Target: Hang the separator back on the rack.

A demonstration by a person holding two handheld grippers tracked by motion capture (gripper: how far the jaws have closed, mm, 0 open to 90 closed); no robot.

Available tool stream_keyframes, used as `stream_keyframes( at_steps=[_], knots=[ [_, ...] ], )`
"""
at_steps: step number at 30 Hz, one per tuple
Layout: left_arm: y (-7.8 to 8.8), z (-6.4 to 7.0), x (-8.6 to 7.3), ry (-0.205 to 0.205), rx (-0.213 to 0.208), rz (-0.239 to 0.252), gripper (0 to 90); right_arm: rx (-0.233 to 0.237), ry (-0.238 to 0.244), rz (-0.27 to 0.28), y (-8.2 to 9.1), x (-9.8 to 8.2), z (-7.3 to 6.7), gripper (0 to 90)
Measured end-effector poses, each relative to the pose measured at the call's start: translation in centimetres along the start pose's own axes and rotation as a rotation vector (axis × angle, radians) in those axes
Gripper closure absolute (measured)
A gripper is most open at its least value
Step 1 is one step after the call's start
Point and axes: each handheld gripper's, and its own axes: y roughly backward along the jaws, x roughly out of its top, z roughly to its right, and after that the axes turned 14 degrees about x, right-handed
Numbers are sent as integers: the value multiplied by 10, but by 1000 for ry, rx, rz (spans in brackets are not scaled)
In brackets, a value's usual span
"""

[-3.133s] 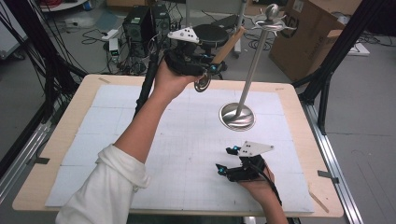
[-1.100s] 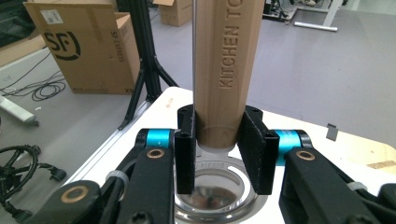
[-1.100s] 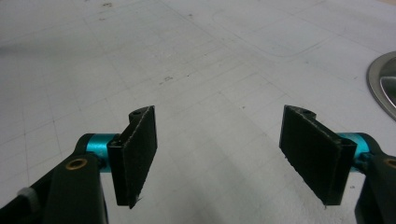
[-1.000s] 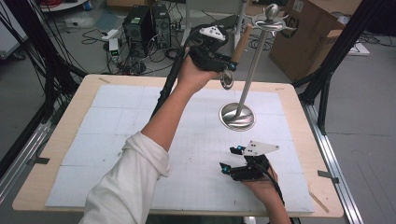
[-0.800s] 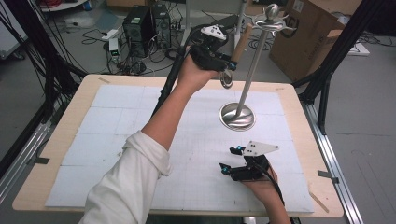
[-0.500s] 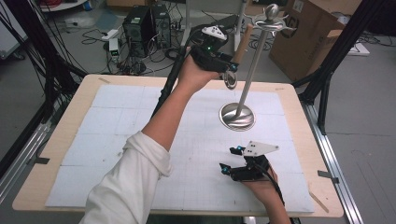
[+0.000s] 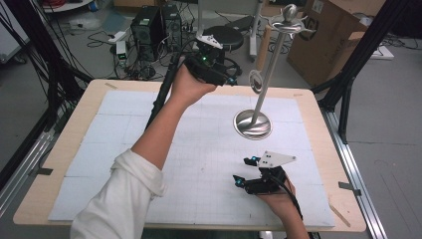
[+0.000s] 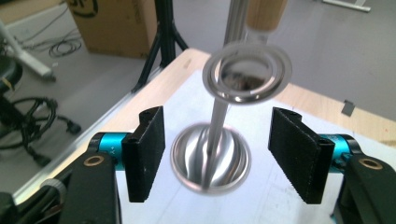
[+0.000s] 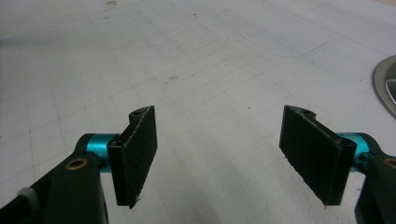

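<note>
1. I have the left gripper raised over the far edge of the table, at abt 12 o'clock in the high view, arm stretched fwd in a white sleeve.
2. Left jaws stand wide apart, holding nothing; in the left gripper view the pads frame open air, w/ the metal ring floating ahead of and above them, between the two.
3. That ring hangs beside the stand's pole, just right of the left gripper's tips; whether it touches the pole, can't tell.
4. The stand's round mirrored base sits on the white grid mat at abt 2 o'clock from table centre; the pole rises tilted in the high view to a knobbed top w/ side arms.
5. In the left gripper view the base lies dead ahead between the pads, pole running up thru the ring's outline.
6. My right gripper rests low on the mat at abt 5 o'clock, near the front edge, well apart from the stand.
7. Right jaws also wide open, empty; the right gripper view has bare mat between the pads, w/ a sliver of the base at 3 o'clock.
</note>
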Motion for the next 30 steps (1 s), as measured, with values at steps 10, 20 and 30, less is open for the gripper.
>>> stream_keyframes(
  at_steps=[10, 20, 30],
  knots=[
    [29, -8, -28, -1, 0, 32, 312, 1, 9, -6, -2, 2, 0, 271],
    [58, -9, -55, -6, -17, 62, 189, 3, 16, -18, -8, 5, -1, 271],
    [80, -17, -88, -1, -22, 61, 101, -2, 13, -15, -7, 6, -2, 271]
  ],
)
